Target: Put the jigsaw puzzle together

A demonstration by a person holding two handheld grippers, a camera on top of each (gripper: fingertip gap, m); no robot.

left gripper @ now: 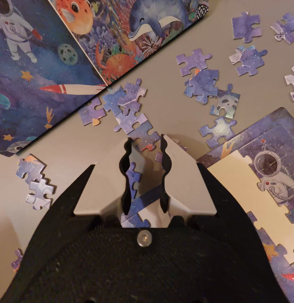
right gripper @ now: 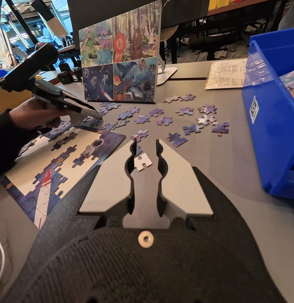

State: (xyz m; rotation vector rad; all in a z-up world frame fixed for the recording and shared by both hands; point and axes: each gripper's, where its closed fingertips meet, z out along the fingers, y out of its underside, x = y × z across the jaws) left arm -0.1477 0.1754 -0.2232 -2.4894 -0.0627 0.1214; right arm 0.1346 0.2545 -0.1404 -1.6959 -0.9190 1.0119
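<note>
In the left wrist view my left gripper (left gripper: 145, 139) is down at the grey table. Its two fingertips close on the sides of a blue puzzle piece (left gripper: 146, 139) with a red hand on it, which is joined to a chain of blue pieces (left gripper: 130, 121). Another blue piece (left gripper: 133, 178) lies by the left pad. The right wrist view shows this gripper (right gripper: 98, 116) tip-down beside the puzzle tray (right gripper: 61, 155). My right gripper (right gripper: 146, 141) is open above the table. A white face-down piece (right gripper: 143, 161) and a blue piece (right gripper: 137, 150) lie loose below, between its fingers.
Several loose blue pieces (right gripper: 192, 128) are scattered over the table. A picture board (right gripper: 120, 62) stands at the back and also shows in the left wrist view (left gripper: 44, 65). A blue bin (right gripper: 271, 114) stands at the right, with a sleeved paper sheet (right gripper: 226, 75) behind it. A person's hand (right gripper: 33, 111) holds the left gripper.
</note>
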